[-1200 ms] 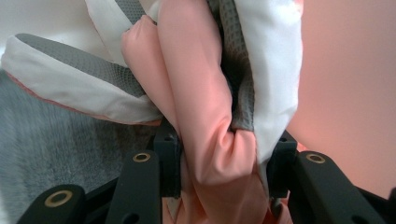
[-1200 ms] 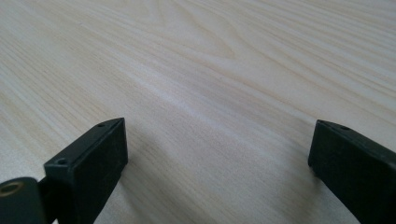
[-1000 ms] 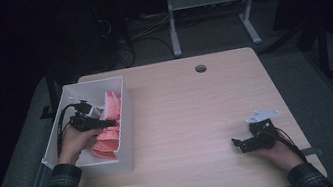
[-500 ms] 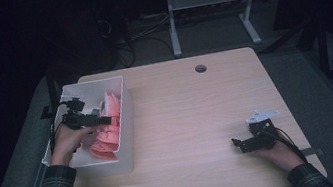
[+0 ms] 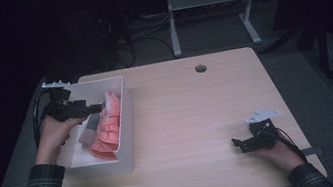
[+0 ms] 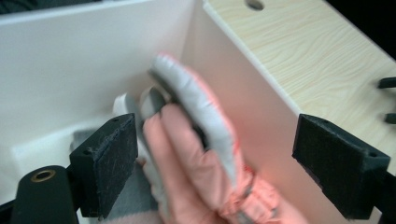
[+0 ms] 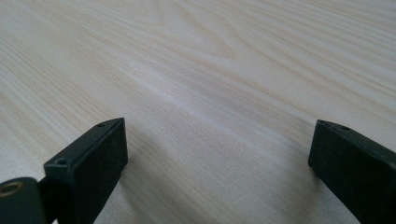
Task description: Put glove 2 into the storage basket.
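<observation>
Looking down from the high view, the left gripper (image 5: 97, 107) hangs over the white box (image 5: 126, 125) at the table's (image 5: 199, 118) left edge, and pink gloves (image 5: 106, 128) lie inside the box. The right gripper (image 5: 237, 144) rests on the bare wood, well apart. In the left gripper view, the 2 jaws have just been opening and now stand wide, with a pink and grey glove (image 6: 196, 154) between them but not squeezed. In the right gripper view, the jaws stand wide over plain wood. It looks like a glove was just let go, so the next move probably calls for lifting clear of the box.
</observation>
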The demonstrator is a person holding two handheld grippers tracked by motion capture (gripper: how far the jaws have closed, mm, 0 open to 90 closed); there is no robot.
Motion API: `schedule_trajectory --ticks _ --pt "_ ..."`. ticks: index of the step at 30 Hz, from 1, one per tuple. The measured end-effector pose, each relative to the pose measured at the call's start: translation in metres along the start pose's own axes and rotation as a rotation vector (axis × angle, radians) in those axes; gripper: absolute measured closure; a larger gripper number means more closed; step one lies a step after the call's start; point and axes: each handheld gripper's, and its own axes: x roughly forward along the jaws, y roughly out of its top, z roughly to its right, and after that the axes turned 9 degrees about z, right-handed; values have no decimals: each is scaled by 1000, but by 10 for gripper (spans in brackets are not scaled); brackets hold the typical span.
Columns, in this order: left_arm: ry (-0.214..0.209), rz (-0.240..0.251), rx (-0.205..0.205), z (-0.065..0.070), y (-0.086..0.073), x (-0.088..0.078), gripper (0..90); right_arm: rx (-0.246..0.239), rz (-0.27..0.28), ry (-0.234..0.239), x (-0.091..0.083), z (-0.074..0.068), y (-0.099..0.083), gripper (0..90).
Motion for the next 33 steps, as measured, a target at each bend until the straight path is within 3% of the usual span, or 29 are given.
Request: schedule_trajectory --ticks 6,18,20,22,27,33 --pt "-54 41 62 31 17 -1 135 -1 0 0 0 0 0 41" --pt "-185 94 183 114 34 22 136 0 1 0 0 0 0 40" --pt "-191 95 195 119 34 24 136 0 0 0 0 0 0 40" --pt "-224 93 216 140 33 35 136 -1 1 0 0 0 0 40" --pt "-242 70 250 164 22 58 136 -1 1 1 0 0 0 41" --pt "-269 36 286 188 -1 87 136 -1 0 0 0 0 0 40"
